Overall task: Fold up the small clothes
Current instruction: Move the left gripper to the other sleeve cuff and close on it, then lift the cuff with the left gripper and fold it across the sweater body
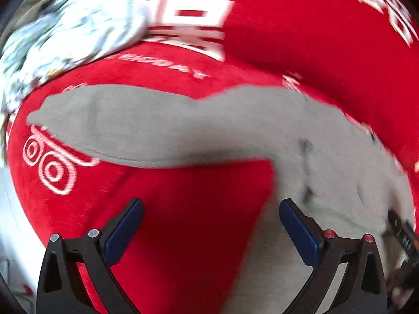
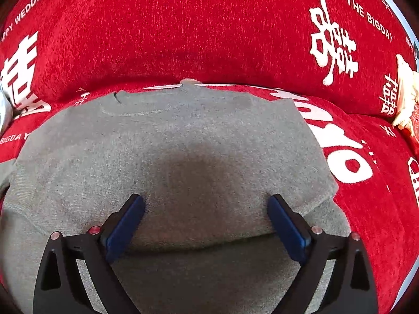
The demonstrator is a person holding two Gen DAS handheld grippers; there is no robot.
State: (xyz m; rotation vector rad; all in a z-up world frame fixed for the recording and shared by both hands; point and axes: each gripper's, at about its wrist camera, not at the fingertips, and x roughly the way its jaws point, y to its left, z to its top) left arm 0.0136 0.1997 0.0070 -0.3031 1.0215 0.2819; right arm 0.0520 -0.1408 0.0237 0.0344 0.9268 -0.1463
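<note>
A small grey knit sweater (image 2: 183, 151) lies flat on a red cloth. In the right wrist view its right side is folded inward, with the neckline at the far edge. My right gripper (image 2: 205, 209) is open, jaws wide, just above the sweater's body. In the blurred left wrist view the sweater (image 1: 327, 157) has one grey sleeve stretched out to the left. My left gripper (image 1: 210, 213) is open and empty above the red cloth, with its right finger (image 1: 296, 225) over the sweater's edge.
The red cloth (image 2: 209, 26) with white lettering covers the whole surface. A crumpled white patterned garment (image 1: 68, 34) lies far left. A cream and red item (image 2: 407, 99) sits at the right edge. The other gripper (image 1: 403, 238) shows at the right in the left wrist view.
</note>
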